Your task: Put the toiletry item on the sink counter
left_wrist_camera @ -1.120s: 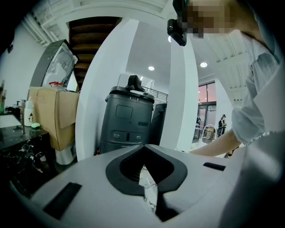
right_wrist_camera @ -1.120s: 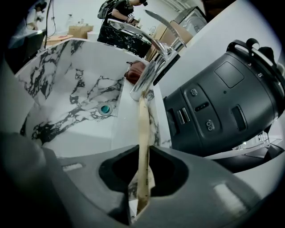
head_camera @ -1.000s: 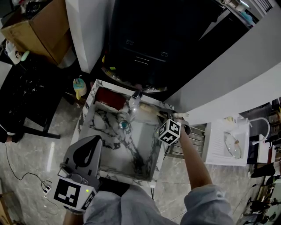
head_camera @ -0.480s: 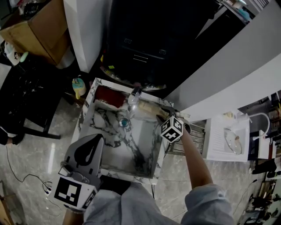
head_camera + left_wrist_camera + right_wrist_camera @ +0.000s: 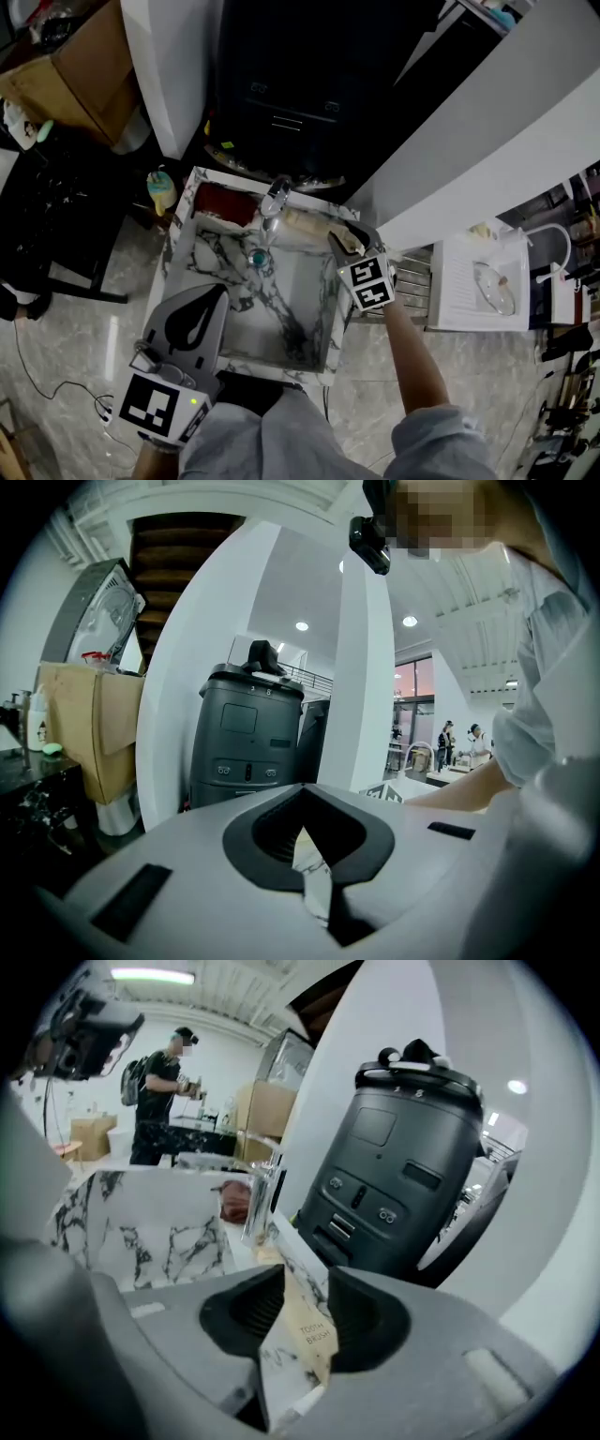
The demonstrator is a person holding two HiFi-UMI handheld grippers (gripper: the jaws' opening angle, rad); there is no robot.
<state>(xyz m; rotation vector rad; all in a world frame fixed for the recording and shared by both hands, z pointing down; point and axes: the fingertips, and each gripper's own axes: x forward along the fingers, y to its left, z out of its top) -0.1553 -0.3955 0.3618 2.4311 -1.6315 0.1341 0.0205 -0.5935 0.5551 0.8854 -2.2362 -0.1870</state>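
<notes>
our right gripper [image 5: 347, 241] just popped its jaws wide, holding nothing, with the toothbrush packet [image 5: 304, 1333] lying on the sink counter [image 5: 185, 208] right under them.

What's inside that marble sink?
A teal drain sits under the faucet on veined marble. The left claw covers the sink's near left corner, so that part is unseen.

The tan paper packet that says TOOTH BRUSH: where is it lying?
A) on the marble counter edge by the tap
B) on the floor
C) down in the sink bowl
A: the tan paper toothbrush packet lies on the white marble counter rim beside the silver tap.
</notes>
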